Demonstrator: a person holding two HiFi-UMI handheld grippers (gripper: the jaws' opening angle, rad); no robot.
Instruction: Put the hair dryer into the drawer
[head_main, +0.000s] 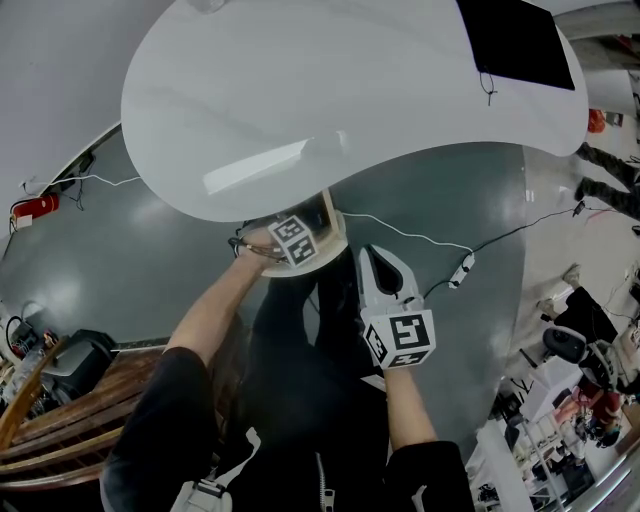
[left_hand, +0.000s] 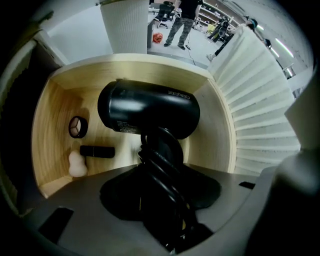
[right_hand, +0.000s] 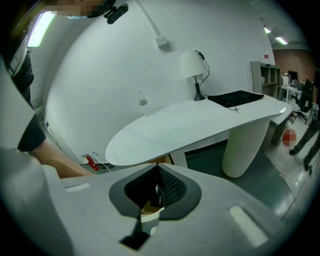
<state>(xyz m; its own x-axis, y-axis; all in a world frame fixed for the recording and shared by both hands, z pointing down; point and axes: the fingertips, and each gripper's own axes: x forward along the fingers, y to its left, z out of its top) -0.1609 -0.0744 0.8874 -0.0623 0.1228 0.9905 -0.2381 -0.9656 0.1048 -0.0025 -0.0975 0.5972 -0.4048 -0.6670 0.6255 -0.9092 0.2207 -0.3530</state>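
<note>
A black hair dryer (left_hand: 147, 110) hangs inside the open light-wood drawer (left_hand: 215, 130), barrel lying crosswise above the drawer floor. My left gripper (left_hand: 160, 167) is shut on its handle, which has the black cord wound round it. From the head view, the left gripper (head_main: 296, 240) reaches into the drawer (head_main: 338, 232) under the white table's edge, and the dryer is hidden there. My right gripper (head_main: 386, 265) is held apart to the right, outside the drawer. In its own view the right gripper (right_hand: 156, 187) is shut with nothing in it.
On the drawer floor lie a small black ring (left_hand: 77, 127), a black tube (left_hand: 97, 151) and a small white gourd-shaped piece (left_hand: 77, 164). The white table (head_main: 330, 90) overhangs the drawer and carries a black mat (head_main: 515, 40) and a lamp (right_hand: 192, 65). A white cable (head_main: 420, 237) runs across the floor.
</note>
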